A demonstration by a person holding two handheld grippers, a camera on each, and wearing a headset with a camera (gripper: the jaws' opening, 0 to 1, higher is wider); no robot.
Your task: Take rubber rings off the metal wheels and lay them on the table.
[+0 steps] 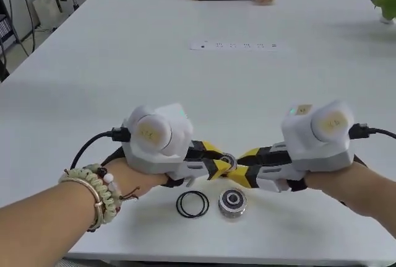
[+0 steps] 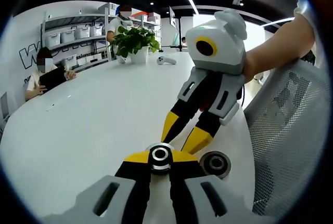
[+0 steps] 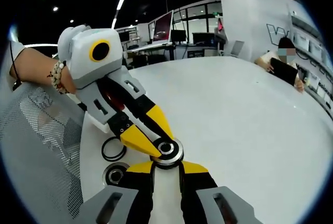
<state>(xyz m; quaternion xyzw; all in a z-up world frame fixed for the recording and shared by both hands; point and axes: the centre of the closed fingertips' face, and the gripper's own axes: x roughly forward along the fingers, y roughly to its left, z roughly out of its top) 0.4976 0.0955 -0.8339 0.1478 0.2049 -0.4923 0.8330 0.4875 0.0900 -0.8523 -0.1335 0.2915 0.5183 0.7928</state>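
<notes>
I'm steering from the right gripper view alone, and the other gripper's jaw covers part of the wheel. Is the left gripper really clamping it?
Observer: Yes. In the left gripper view the left gripper has a jaw on each side of the wheel.
Operator: How many rubber rings are off? I can't count them.
Observer: The head view shows two rubber rings, overlapping, flat on the table.
Operator: And my own jaws?
Observer: The left gripper view shows the right gripper with a gap between its jaws, tips at the wheel's rim. I cannot tell whether it grips.
</notes>
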